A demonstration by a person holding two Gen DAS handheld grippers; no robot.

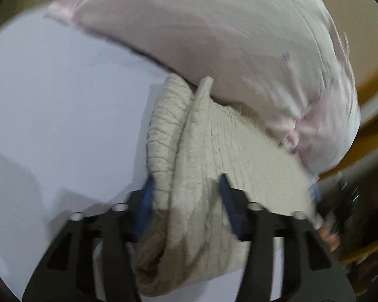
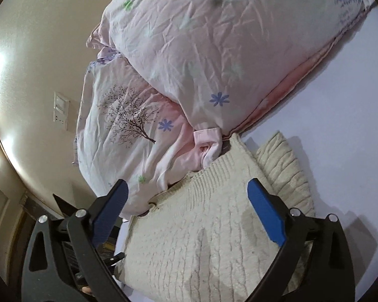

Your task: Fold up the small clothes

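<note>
One garment: beige knit sweater (image 2: pixel 201 239) on the white bed sheet (image 1: pixel 63 100), against the pink floral pillow (image 2: pixel 201 37).
Left gripper (image 1: pixel 186 201): my blue pads pinch a bunched fold of knit.
Right gripper (image 2: pixel 186 216): spread wide above the sweater, holding nothing.
Progress: partly folded, I judge; layers doubled, not yet flattened.
Writing: blue print on pillow corner, unreadable.

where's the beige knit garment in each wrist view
Left wrist: the beige knit garment fills the lower centre, bunched between the left gripper fingers.
Right wrist: it lies at lower centre-right, spread under the open right gripper.
Shared landmark: the pink floral pillow, just beyond the garment.
</note>
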